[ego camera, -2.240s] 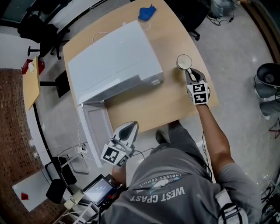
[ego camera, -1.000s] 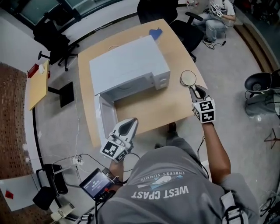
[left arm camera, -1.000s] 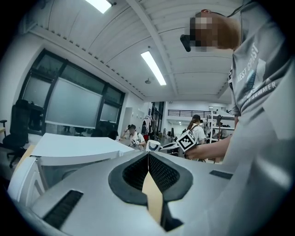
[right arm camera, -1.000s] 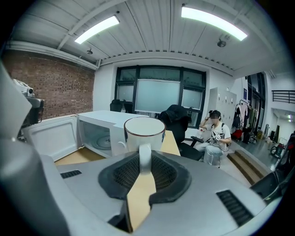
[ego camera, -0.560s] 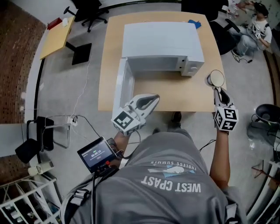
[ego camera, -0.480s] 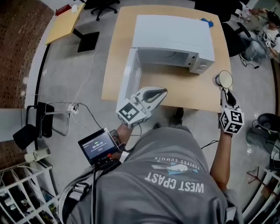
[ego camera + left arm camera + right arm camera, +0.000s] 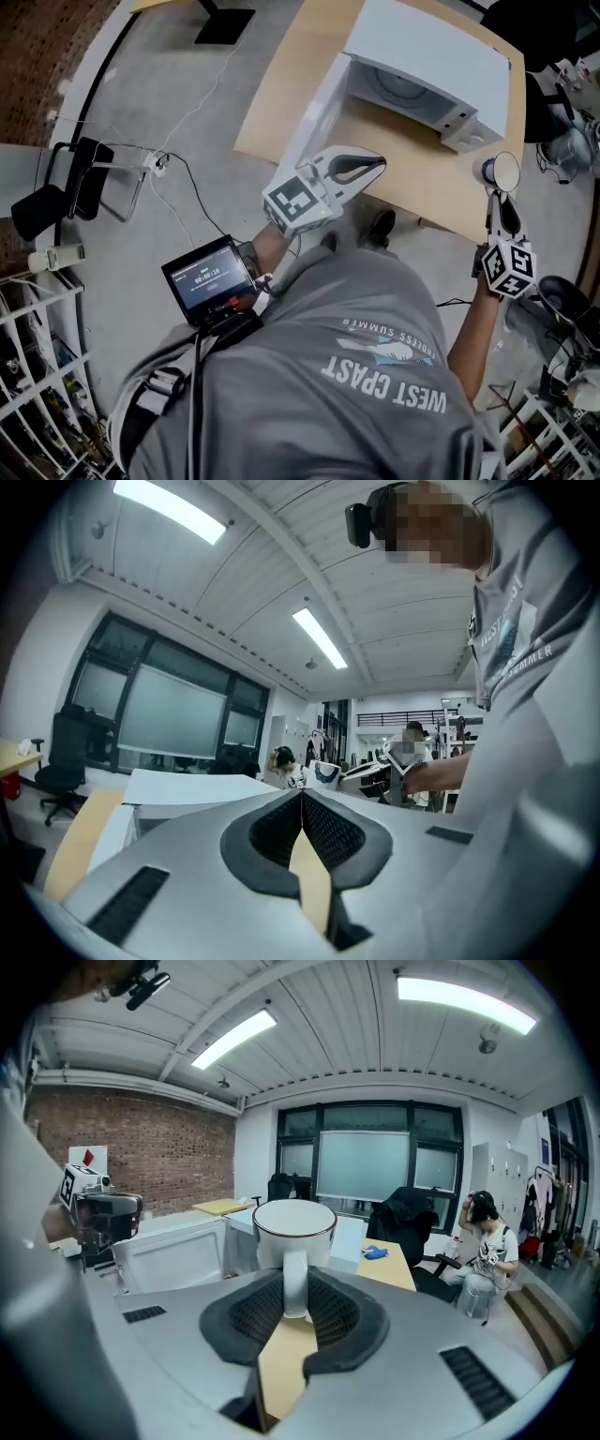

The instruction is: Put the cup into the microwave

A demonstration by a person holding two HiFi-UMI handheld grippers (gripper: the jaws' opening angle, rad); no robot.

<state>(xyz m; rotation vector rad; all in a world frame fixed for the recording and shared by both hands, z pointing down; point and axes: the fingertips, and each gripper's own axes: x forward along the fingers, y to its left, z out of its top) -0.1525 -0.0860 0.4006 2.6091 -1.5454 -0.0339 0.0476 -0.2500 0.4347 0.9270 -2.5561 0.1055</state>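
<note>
Cup (image 7: 293,1227): I judge it rigid, light and breakable. My right tool (image 7: 294,1283) clamps its handle, the best hold, at head view's right near the open microwave (image 7: 427,70). Left tool (image 7: 302,803) pressed together, empty.

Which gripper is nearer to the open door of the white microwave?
Left. The left gripper is close beside the door; the right gripper, holding the white cup, is far aside.

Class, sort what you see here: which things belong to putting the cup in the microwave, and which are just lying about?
Belong: cup; right gripper, shut on its handle; microwave, door open.
Lying about: blue object on the table; black chair; wire rack.
</note>
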